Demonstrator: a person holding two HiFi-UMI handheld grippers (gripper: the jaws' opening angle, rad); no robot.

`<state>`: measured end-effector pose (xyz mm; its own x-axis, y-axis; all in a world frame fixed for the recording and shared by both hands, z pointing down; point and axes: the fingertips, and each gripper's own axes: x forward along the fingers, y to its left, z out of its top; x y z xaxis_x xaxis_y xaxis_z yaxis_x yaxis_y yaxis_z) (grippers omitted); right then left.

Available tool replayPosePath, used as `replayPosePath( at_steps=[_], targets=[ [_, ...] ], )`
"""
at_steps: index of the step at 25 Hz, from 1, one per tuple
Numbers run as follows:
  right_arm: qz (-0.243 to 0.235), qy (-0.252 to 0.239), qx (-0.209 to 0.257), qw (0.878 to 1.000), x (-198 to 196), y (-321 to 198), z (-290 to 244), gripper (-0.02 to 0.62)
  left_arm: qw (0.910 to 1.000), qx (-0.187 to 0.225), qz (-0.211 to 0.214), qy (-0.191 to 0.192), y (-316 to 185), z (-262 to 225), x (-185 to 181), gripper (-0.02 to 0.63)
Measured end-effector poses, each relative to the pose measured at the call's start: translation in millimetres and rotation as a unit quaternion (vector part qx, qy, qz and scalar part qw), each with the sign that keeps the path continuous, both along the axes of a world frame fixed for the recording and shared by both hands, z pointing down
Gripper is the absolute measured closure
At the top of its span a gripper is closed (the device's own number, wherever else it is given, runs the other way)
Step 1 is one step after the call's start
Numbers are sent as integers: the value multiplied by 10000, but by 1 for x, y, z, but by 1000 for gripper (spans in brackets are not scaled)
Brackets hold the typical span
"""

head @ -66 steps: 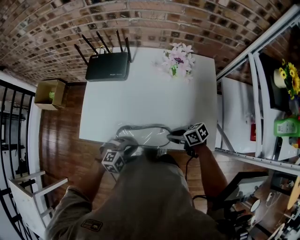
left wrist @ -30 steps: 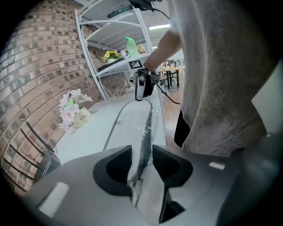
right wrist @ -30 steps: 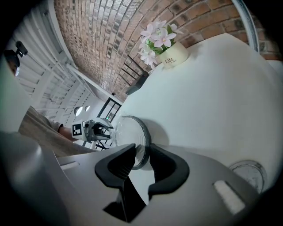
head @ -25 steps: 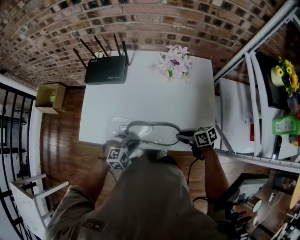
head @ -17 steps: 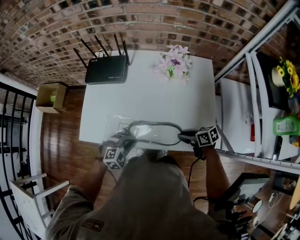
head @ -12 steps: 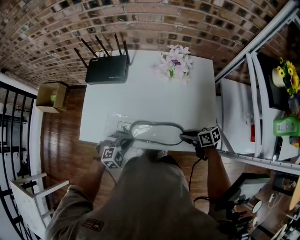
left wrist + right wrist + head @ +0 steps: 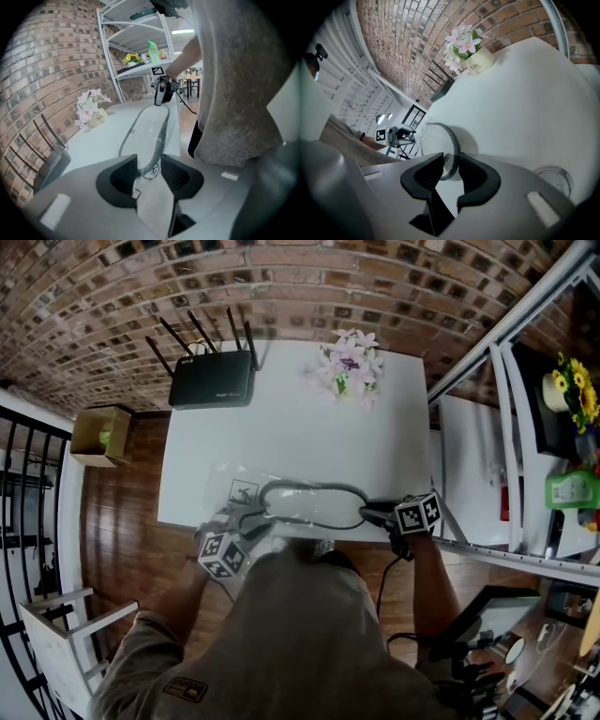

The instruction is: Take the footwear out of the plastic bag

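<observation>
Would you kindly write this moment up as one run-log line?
left gripper: jaws just opening, bag edge between them | right gripper: shut on bag | footwear: inside bag, on table

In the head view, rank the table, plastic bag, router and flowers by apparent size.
Largest to smallest: table, plastic bag, router, flowers. The clear bag's edges are faint, so its rank is less sure.

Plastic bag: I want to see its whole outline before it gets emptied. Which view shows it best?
The head view: the plastic bag shows at nearly full length, stretched along the table's near edge. The left gripper view shows the plastic bag foreshortened, running away lengthwise; the right gripper view shows only one end of it.
</observation>
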<state>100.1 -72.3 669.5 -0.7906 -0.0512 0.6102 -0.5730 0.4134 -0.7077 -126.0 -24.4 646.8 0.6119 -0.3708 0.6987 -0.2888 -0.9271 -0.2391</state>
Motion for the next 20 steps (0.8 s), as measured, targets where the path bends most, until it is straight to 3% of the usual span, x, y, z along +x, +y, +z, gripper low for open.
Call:
replayPosePath(
  at_steps=[3, 8, 13, 20],
  targets=[
    [30, 31, 62, 10000, -6, 1, -3, 480, 9995, 88, 288, 104, 3, -7, 24, 453],
    [52, 32, 182, 9998, -27, 3, -6, 480, 9981, 188, 582, -45, 4, -2, 53, 452],
    [62, 63, 264, 9996, -40, 5, -5, 480, 9975, 213, 596, -324, 3, 17, 49, 456],
    [31, 28, 287, 9996, -44, 6, -6, 482, 9975, 232, 449, -485, 1, 19, 36, 551]
  ],
)
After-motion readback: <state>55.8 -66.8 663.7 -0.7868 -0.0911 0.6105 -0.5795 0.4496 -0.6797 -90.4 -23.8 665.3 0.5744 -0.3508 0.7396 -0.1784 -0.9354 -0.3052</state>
